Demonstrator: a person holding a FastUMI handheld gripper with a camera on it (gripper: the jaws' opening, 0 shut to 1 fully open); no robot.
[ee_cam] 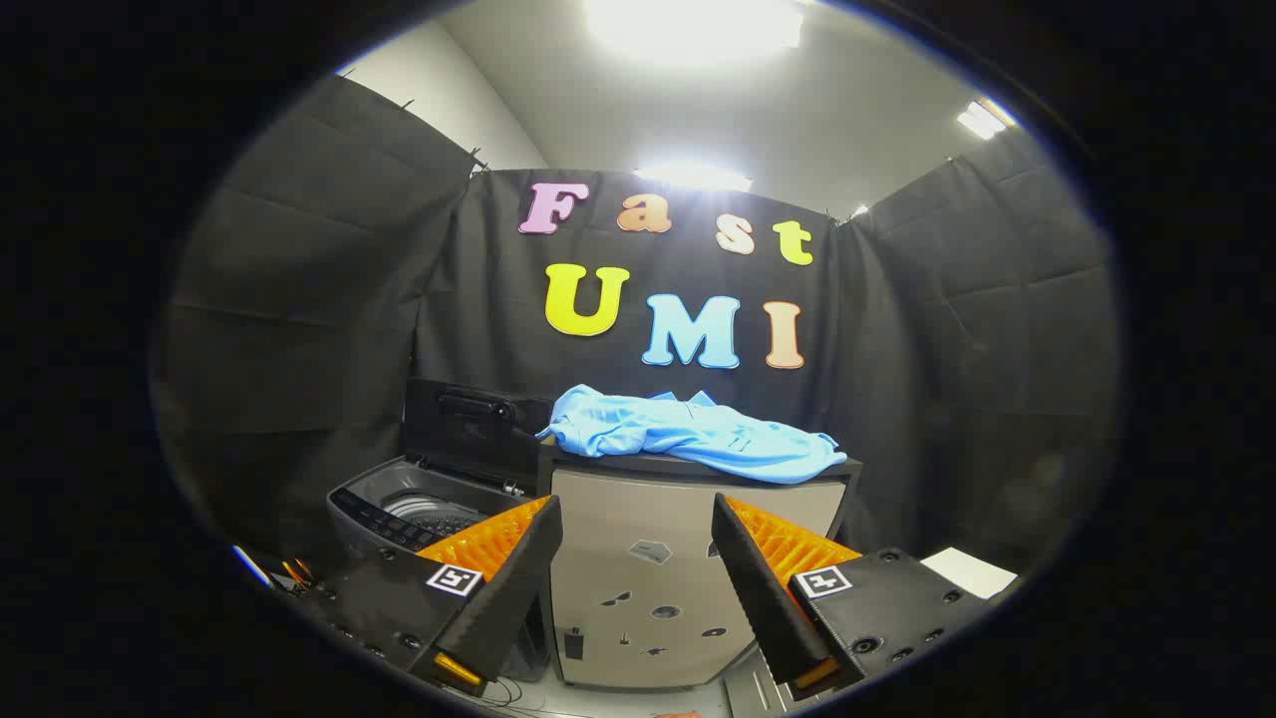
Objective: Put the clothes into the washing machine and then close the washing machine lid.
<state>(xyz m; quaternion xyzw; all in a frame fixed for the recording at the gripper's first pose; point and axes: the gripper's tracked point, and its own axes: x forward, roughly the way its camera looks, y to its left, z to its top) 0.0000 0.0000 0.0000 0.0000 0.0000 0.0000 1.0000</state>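
Gripper: the gripper [636,519] has its two fingers spread wide apart with nothing between them. It touches nothing and hangs in the air, facing a cabinet.

Fingers: the left finger [513,573] and the right finger [763,588] slant inward toward their tips, each carrying a small square black-and-white marker on its base.

Cabinet: a pale cabinet [648,578] with a dark top stands straight ahead, its front panel showing in the gap between the fingers. Several small dark marks dot that front.

Clothes: a light blue garment [693,434] lies crumpled and spread across the cabinet top, above and beyond the fingertips. One end hangs slightly over the cabinet's right edge.

Washing machine: a grey top-loading washing machine [419,509] sits just beside the cabinet on its left, lower than the cabinet top and partly behind the left finger. Its drum opening is visible, with a dark control strip along the near rim.

Lid: the dark lid [469,429] stands raised upright at the back of the machine, so the machine is open.

Surroundings: black cloth walls enclose the booth, and bright ceiling lights shine overhead.
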